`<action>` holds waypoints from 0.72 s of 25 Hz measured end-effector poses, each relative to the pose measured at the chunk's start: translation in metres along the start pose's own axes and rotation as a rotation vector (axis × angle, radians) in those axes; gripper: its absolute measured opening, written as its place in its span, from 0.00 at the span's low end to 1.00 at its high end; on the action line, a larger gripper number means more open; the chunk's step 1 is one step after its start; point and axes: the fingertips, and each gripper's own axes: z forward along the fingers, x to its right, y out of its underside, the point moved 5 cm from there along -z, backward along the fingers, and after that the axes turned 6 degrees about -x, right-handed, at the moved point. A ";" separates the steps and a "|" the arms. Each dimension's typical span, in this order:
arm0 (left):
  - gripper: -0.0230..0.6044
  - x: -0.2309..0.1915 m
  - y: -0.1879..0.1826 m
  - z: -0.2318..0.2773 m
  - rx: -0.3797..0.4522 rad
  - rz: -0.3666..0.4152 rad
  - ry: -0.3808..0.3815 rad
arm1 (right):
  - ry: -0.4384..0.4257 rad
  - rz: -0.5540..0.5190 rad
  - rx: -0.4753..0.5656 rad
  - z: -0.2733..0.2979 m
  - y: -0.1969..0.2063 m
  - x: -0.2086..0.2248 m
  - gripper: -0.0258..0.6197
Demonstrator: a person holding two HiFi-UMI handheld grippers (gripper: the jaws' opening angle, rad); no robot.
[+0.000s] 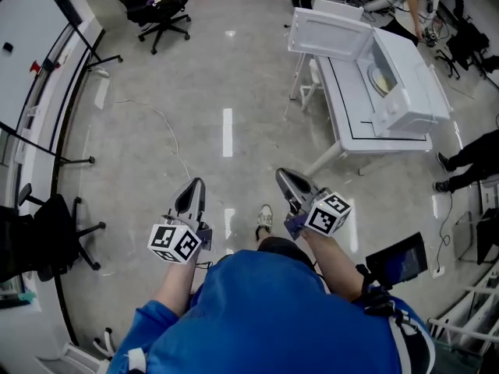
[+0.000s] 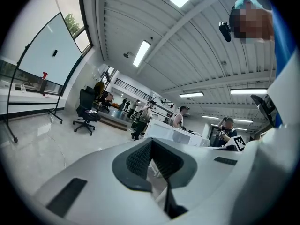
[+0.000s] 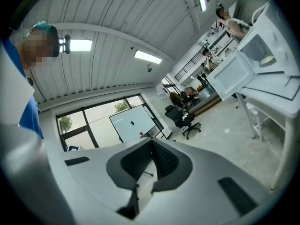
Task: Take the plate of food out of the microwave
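Observation:
The white microwave point(image 1: 398, 80) stands on a white table point(image 1: 351, 127) at the top right of the head view, its door point(image 1: 327, 33) swung open to the left. Inside lies the plate of food point(image 1: 381, 79), pale and round. In the right gripper view the microwave point(image 3: 269, 41) and the plate point(image 3: 267, 59) show far off at the upper right. Both grippers are held level over the floor, well short of the table. The left gripper point(image 1: 191, 195) point(image 2: 151, 142) is shut and empty. The right gripper point(image 1: 290, 182) point(image 3: 152, 142) is shut as well, with nothing in it.
A black office chair point(image 1: 160, 10) stands at the back left, and a whiteboard on a stand point(image 1: 35, 68) runs along the left. A thin cable point(image 1: 168, 131) lies on the floor. A person's legs point(image 1: 468, 162) are beside the table's right end, and other people work further back.

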 end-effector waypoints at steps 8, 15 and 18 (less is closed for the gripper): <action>0.05 -0.002 -0.031 0.118 -0.004 0.013 0.014 | 0.011 -0.005 -0.003 0.027 -0.075 0.078 0.03; 0.05 -0.003 -0.039 0.186 0.019 0.033 0.047 | 0.009 0.009 0.050 0.042 -0.105 0.132 0.03; 0.05 -0.005 -0.041 0.206 0.003 0.037 0.060 | 0.030 -0.003 0.035 0.048 -0.115 0.145 0.03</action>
